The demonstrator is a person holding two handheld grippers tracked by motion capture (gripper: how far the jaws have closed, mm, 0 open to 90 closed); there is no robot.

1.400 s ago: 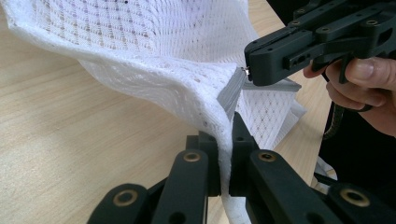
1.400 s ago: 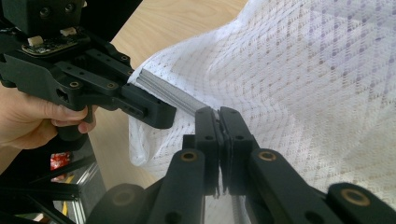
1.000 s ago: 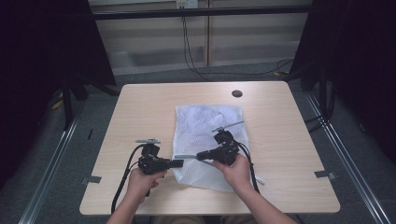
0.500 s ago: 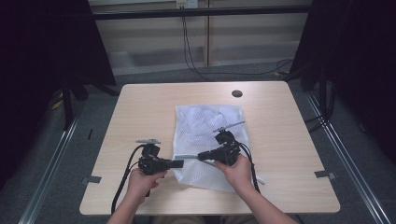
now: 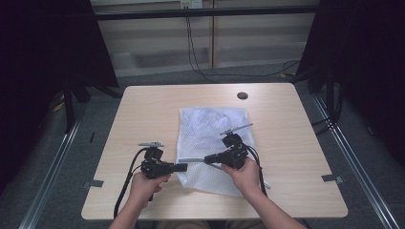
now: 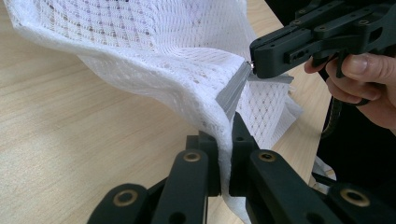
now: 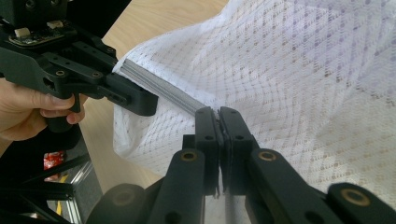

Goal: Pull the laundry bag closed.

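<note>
Left gripper [image 5: 184,167]: jaws clamped together, pointing level toward the right gripper [image 5: 208,159]. Right gripper: jaws clamped, tips facing the left's, close.

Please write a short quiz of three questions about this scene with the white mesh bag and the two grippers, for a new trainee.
1. True or false: the left gripper is shut on the white mesh bag.
2. Which part of the bag does the right gripper pinch? A) its far edge by the dark round hole B) its grey zipper band C) no part
3. Fill in: the bag lies on a light ______ table.

Key:
1. True; in the left gripper view its jaws are pressed together with mesh cloth between them.
2. B; in the right gripper view the closed jaws meet on the end of the grey band.
3. wooden
</note>
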